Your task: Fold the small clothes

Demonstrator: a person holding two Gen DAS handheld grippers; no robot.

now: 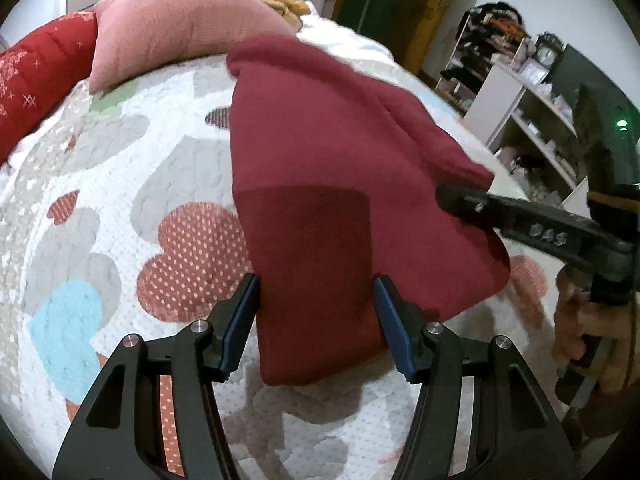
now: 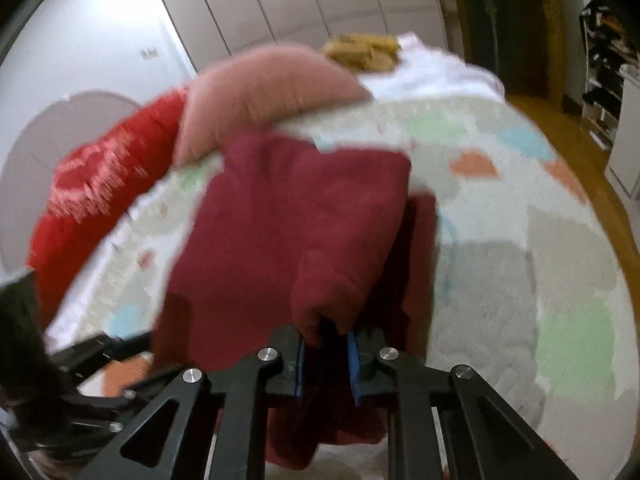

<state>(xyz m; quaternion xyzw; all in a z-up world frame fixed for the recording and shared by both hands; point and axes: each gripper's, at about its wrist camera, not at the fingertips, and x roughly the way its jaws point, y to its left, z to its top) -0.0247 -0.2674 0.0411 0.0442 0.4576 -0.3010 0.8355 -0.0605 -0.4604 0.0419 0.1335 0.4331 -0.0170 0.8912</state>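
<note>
While the maroon garment is pinched by the right gripper, mid-frame, its fold could be dragged askew; the left gripper is spread apart, holding nothing.

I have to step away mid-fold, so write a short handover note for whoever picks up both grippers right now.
Left gripper: open, jaws either side of the maroon garment's near end, not gripping.
Right gripper: shut on a bunched edge of the garment, lifting that side off the heart-print quilt.
Done: the garment looks partly folded over itself.
Left: lay the lifted side down, square the edges, release.
Pink pillow and red pillow lie behind.
</note>
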